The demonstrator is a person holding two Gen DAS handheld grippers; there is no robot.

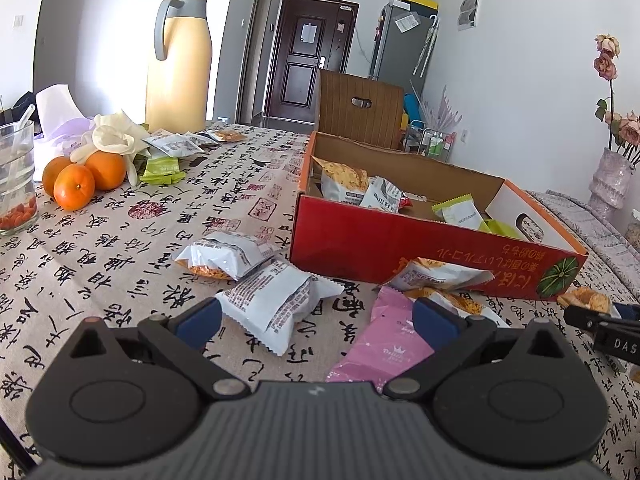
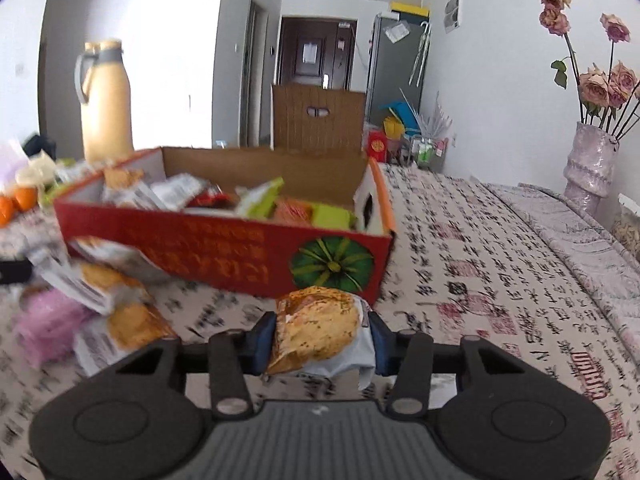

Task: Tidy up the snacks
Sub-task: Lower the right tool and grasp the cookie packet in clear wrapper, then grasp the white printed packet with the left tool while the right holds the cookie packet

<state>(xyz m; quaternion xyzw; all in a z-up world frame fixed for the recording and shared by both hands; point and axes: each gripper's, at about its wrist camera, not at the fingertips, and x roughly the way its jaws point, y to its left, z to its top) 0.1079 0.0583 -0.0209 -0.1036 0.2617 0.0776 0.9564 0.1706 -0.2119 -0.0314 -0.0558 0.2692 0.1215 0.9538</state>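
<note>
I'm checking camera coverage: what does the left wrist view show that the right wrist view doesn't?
Only the left wrist view: the left gripper, jaws open over a white snack packet, and a glass at far left.
Only the right wrist view: the right gripper, jaws shut on a snack packet.
Both: the red box, thermos, oranges, pink packet and vase of roses.

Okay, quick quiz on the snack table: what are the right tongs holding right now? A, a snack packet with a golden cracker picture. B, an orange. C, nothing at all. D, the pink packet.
A: in the right wrist view the right tongs have both blue pads pressed on the sides of a snack packet printed with a golden cracker, in front of the red box.
</note>
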